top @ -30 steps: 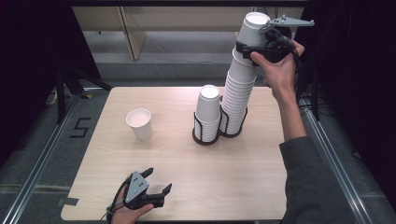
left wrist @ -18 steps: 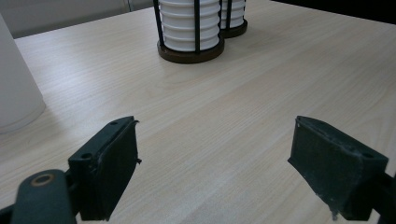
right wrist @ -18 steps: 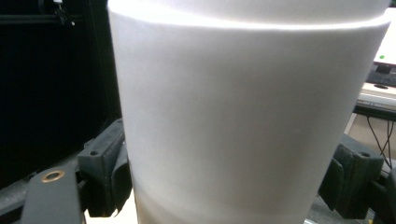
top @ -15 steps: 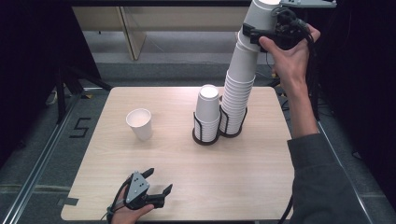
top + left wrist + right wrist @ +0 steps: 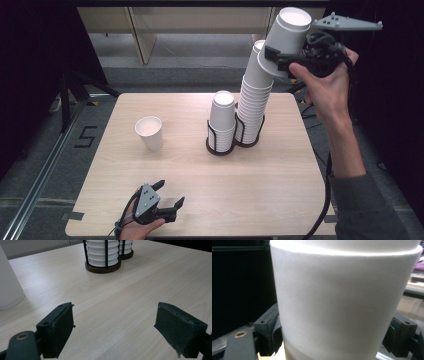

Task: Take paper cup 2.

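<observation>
Right gripper (image 5: 280, 55), upper right of frame, pinches white cup (image 5: 285, 40) above tall stack (image 5: 252, 105). Left gripper (image 5: 167, 197), bottom left, jaws spread on light wood table (image 5: 280, 190). Grey floor, dark surrounds.

White paper cup (image 5: 287, 37) in black right gripper (image 5: 280, 55); white cup stacks (image 5: 252, 100) in black wire holders (image 5: 221, 145); pale wood-grain table (image 5: 250, 195); black left gripper (image 5: 167, 197).
</observation>
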Demonstrator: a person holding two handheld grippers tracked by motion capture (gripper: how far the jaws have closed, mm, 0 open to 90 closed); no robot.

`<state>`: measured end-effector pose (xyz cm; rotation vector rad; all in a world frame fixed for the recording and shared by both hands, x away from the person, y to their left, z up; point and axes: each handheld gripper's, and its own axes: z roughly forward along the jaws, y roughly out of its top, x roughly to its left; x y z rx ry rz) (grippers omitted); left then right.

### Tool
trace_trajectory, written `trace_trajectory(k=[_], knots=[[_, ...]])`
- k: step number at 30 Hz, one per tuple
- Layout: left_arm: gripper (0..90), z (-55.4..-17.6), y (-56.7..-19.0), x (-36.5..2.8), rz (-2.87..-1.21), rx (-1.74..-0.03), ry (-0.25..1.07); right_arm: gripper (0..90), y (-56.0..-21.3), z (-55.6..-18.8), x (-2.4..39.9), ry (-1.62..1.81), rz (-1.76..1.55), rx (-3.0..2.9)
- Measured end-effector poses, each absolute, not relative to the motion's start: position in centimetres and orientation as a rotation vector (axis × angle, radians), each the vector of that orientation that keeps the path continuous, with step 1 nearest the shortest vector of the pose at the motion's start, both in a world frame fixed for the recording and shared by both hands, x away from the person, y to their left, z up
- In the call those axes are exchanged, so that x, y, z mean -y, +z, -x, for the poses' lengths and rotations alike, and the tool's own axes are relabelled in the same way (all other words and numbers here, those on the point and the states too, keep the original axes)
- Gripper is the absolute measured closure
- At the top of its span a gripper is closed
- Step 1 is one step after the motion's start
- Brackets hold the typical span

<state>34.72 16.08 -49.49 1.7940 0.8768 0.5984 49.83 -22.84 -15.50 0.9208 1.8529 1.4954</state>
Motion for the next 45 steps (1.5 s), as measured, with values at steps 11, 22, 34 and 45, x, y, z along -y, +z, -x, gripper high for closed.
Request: trace_trajectory(k=[11, 22, 34, 45], knots=[[14.4, -34.8, -49.5, -16.2, -1.795, -0.886, 0.603, 18.6, -22.1, -46.3, 19.4, 1.554, -0.815, -2.008], [14.4, -34.8, -49.5, -16.2, -1.785, -0.881, 0.602, 18.5, -29.7, -44.7, 16.0, 1.619, -0.775, -2.107], [14.4, -34.7, -49.5, -16.2, -1.779, -0.885, 0.613, 18.4, -35.6, -43.9, 13.5, 1.639, -0.774, -2.222], [14.3, -34.8, -49.3, -16.4, -1.762, -0.882, 0.626, 18.3, -39.0, -43.6, 12.6, 1.625, -0.762, -2.272]])
